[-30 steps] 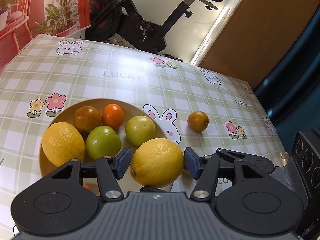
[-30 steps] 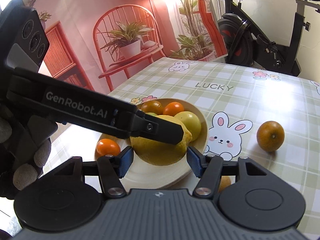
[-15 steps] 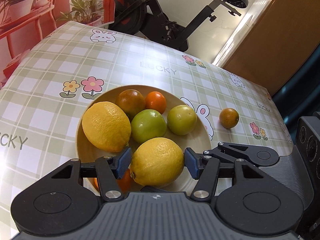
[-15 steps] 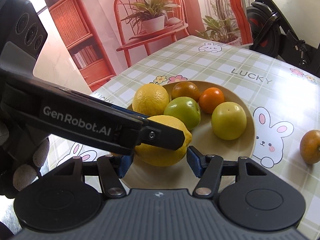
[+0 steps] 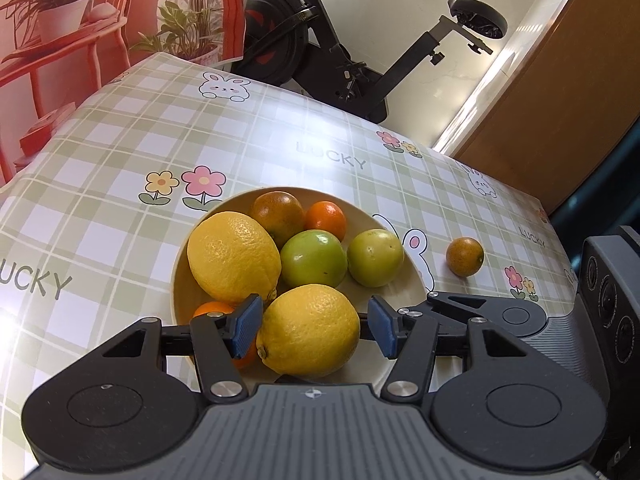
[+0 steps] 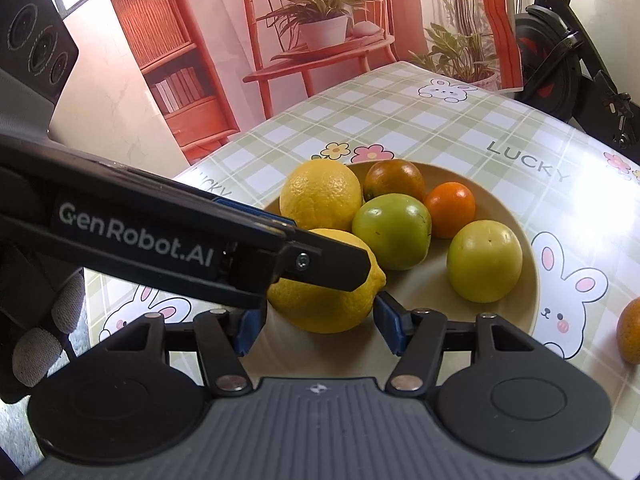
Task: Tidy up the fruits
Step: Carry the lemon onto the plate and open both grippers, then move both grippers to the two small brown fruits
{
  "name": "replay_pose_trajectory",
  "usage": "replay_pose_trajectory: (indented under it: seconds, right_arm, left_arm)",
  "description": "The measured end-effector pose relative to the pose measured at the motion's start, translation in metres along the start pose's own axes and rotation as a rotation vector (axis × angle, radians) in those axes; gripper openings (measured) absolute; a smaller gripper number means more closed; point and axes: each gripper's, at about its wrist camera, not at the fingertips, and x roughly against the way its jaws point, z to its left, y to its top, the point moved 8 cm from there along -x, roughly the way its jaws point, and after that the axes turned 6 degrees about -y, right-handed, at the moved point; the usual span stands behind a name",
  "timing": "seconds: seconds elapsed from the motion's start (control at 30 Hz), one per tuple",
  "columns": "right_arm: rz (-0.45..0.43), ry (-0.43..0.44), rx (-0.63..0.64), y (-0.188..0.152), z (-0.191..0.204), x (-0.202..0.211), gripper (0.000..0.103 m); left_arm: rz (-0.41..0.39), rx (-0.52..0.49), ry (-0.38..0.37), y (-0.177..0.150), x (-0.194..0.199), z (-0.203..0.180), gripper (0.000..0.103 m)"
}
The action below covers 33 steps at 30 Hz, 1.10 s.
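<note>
A large lemon point(image 5: 308, 330) hangs over the near part of the tan plate point(image 5: 180, 280). My left gripper point(image 5: 314, 326) is shut on its sides. My right gripper point(image 6: 320, 324) comes in crosswise and is shut on the same lemon point(image 6: 320, 304). The left gripper's finger point(image 6: 320, 264) crosses over it. On the plate lie a second lemon point(image 5: 234, 256), two green fruits point(image 5: 314, 264), a dark orange point(image 5: 278, 212) and a small orange point(image 5: 326, 220). Another orange point(image 5: 210, 310) is half hidden behind my left finger. A brownish orange point(image 5: 465, 257) sits loose on the tablecloth, right of the plate.
The checked tablecloth point(image 5: 120, 220) runs out to the left and far side. An exercise bike point(image 5: 340, 52) stands beyond the far edge, and a red printed backdrop point(image 6: 320, 40) rises behind the table. A gloved hand point(image 6: 36, 352) holds the left gripper.
Both grippers moved together with the lemon, from over the plate's right front rim to over its near middle. Their hold on the lemon looks unchanged.
</note>
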Motion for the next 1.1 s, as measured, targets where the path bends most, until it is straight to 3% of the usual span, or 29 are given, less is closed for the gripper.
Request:
replay_pose_trajectory:
  seconds: [0.37,0.63,0.87,1.1]
  right_arm:
    - [-0.047,0.004,-0.012,0.001,-0.002,0.025,0.062]
    - [-0.112,-0.024,-0.118,-0.015,-0.028,0.060,0.062]
    - [-0.220,-0.116,-0.223,-0.034,-0.060,0.102,0.062]
    - [-0.247,-0.223,-0.255,-0.056,-0.092,0.128,0.059]
  left_arm:
    - [-0.046,-0.059,0.017,0.011,0.012,-0.024,0.062]
    - [-0.076,-0.097,0.029,0.012,0.012,-0.046,0.062]
    - [-0.090,-0.154,0.024,0.009,0.006,-0.067,0.061]
    - [-0.076,-0.179,0.001,-0.001,-0.006,-0.085,0.061]
